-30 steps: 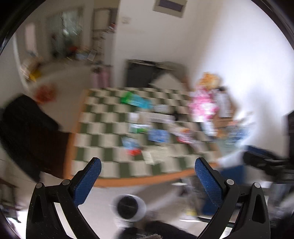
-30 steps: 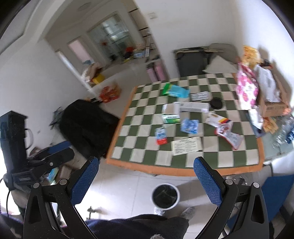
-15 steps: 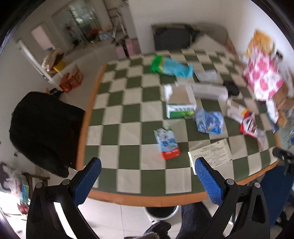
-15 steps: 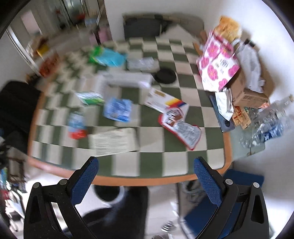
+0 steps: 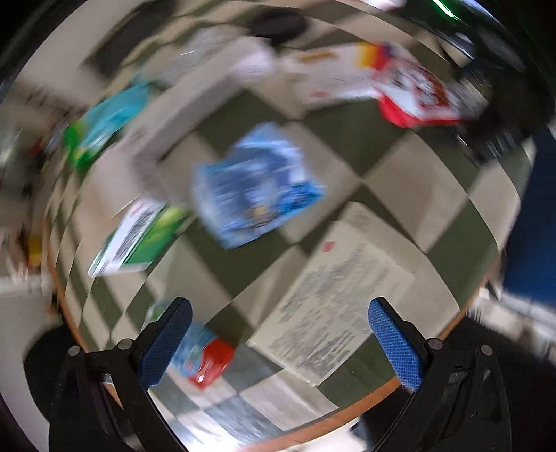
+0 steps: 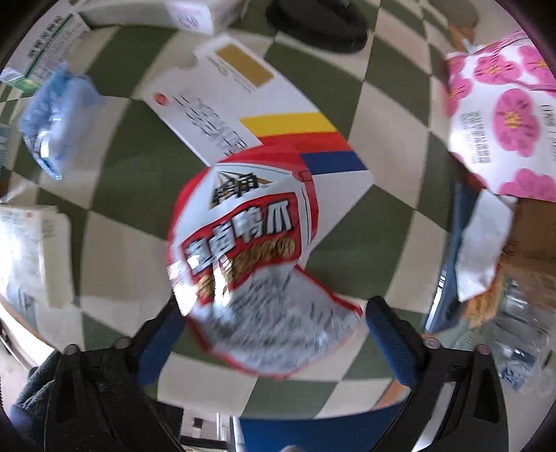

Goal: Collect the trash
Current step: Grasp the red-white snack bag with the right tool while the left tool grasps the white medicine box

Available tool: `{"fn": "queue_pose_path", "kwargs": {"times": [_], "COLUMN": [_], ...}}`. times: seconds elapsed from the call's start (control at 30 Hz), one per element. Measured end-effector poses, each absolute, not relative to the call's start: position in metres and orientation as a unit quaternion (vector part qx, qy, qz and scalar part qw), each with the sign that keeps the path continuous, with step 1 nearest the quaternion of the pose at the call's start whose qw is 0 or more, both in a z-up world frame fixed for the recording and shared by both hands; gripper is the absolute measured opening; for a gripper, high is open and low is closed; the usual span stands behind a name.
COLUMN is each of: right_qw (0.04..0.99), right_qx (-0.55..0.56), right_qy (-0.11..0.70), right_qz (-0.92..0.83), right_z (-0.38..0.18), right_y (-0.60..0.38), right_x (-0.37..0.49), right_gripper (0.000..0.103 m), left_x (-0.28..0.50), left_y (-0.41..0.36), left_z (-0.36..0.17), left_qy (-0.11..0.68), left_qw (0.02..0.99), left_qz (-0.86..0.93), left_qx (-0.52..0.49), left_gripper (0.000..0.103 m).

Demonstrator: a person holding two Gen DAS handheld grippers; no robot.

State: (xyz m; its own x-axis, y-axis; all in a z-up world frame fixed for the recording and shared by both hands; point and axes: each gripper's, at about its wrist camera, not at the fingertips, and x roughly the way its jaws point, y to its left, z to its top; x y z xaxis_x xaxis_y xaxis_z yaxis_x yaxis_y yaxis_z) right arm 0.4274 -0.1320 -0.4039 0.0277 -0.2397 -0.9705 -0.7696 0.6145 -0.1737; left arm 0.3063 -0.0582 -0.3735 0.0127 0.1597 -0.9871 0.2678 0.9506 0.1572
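1. The right gripper (image 6: pixel 274 333) is pointed steeply down over the checked table (image 6: pixel 114 174); its jaws are closing, and the lower edge of a red-and-white snack bag (image 6: pixel 243 250) lies between the blue pads (image 6: pixel 389 333), which are not seen pressing on it.
2. The snack bag lies crumpled on the table, its upper part overlapping a white box (image 6: pixel 243 104) striped yellow, red and blue.
3. Beyond that box a black round lid (image 6: pixel 316 24) is seen near the top of the right view.
4. At the right edge a pink flowered bag (image 6: pixel 504 114) is seen, with a cardboard box (image 6: pixel 531 229) and a clear bottle (image 6: pixel 521 333) below it.
5. At the left edge of the right view a blue wrapper (image 6: pixel 55 114) and a printed sheet (image 6: pixel 27 250) lie on the table.
6. The left gripper (image 5: pixel 278 340) is held wide open, nothing between its pads, pointing straight down above the table's near edge; the view is heavily blurred.
7. A small red-and-blue packet (image 5: pixel 205 354) lies just beside the left pad (image 5: pixel 163 347), partly hidden by it.
8. The printed sheet (image 5: pixel 333 306) lies between the fingers and ahead of them.
9. Farther out, the blue wrapper (image 5: pixel 257 184) sits mid-table, with a green-and-white box (image 5: pixel 139 240) to its left and a green-and-teal bag (image 5: pixel 104 128) beyond.
10. The snack bag (image 5: pixel 417 94) is seen at upper right of the left view.
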Motion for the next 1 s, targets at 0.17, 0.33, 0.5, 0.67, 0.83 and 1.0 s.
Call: {"fn": "queue_pose_path", "kwargs": {"times": [0.17, 0.33, 0.5, 0.67, 0.83, 1.0], "right_qw": [0.618, 0.629, 0.621, 0.617, 0.628, 0.638], "right_qx": [-0.283, -0.117, -0.06, -0.098, -0.132, -0.125], "right_qy": [0.708, 0.76, 0.776, 0.774, 0.761, 0.753], "right_qz": [0.191, 0.116, 0.09, 0.1, 0.098, 0.103], "right_z": [-0.407, -0.408, -0.424, -0.441, -0.449, -0.441], "right_y": [-0.159, -0.214, -0.241, -0.235, -0.23, -0.228], "right_x": [0.443, 0.453, 0.455, 0.45, 0.448, 0.448], "right_gripper": [0.066, 0.068, 0.08, 0.081, 0.075, 0.06], "left_x": [0.308, 0.313, 0.312, 0.314, 0.332, 0.331], "left_y": [-0.073, -0.079, -0.097, -0.114, -0.117, -0.113], "left_z": [-0.393, -0.401, -0.41, -0.425, -0.432, -0.42], "left_qy": [0.722, 0.734, 0.743, 0.739, 0.735, 0.728], "left_qw": [0.654, 0.639, 0.628, 0.628, 0.648, 0.661], "left_qz": [-0.093, -0.113, -0.132, -0.125, -0.107, -0.102], "left_qx": [0.207, 0.2, 0.191, 0.207, 0.167, 0.153], "left_gripper": [0.103, 0.103, 0.102, 0.093, 0.079, 0.078]}}
